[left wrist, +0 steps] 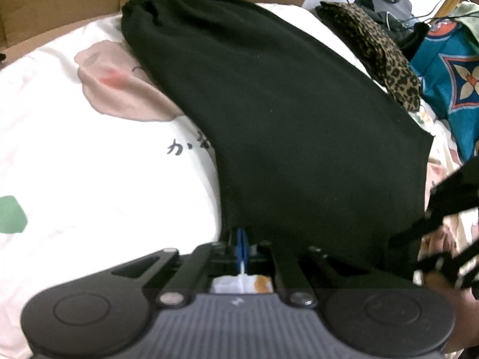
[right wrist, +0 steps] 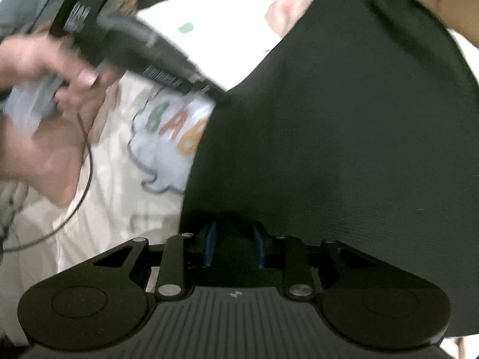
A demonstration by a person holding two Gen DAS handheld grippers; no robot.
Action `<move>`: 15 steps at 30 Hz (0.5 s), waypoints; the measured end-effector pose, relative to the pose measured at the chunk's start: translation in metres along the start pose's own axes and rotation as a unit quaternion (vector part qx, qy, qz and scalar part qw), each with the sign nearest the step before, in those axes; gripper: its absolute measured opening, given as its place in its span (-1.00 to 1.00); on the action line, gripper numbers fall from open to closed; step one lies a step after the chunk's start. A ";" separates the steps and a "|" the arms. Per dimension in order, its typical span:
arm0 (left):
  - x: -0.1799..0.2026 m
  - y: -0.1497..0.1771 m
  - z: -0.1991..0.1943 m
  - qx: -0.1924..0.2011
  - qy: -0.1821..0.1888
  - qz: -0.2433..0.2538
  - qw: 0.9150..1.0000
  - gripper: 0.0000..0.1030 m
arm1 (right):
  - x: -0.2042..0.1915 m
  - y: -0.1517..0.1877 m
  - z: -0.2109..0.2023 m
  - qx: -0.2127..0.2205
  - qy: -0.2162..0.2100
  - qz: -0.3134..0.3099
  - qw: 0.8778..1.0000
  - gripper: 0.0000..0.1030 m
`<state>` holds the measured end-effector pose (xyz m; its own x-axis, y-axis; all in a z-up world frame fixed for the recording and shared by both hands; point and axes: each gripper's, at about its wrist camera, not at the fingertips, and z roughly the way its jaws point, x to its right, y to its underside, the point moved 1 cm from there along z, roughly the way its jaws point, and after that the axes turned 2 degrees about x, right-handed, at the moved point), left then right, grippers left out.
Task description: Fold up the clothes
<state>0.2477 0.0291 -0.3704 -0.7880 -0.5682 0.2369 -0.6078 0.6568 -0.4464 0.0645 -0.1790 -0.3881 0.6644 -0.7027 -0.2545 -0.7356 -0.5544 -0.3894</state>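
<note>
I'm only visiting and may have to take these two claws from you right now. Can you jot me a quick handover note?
Left claw: shut on the near edge of the black garment.
Right claw: pads part open with black cloth bunched between them; looks gripped.
The garment lies spread on the white printed bedsheet, its far end by the cardboard.
Done: near edge picked up by both claws.
Left: probably carry that edge over to fold it, then flatten.

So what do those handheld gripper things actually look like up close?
Each is black, with a ribbed grey body flanked by two round discs and jointed link bars with silver pivot pins. The left gripper and right gripper both end in blue finger pads. A thin black cable trails by the person's hand.
</note>
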 end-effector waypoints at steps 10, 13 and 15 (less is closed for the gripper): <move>-0.049 -0.013 -0.036 -0.003 0.021 -0.043 0.999 -0.51 | 0.060 0.005 -0.046 0.058 0.084 0.065 0.993 -0.37; -0.047 -0.020 -0.042 -0.012 0.025 -0.029 0.999 -0.37 | 0.080 0.014 -0.057 0.069 0.113 0.089 0.987 -0.37; -0.051 -0.024 -0.051 -0.019 0.026 -0.021 0.999 -0.28 | 0.093 0.019 -0.062 0.081 0.130 0.112 0.982 -0.37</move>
<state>0.2972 0.0676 -0.3278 -0.7656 -0.5696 0.2991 -0.6424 0.6518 -0.4031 0.1040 -0.2824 -0.3643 0.4173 -0.9004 -0.1232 -0.8142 -0.3102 -0.4908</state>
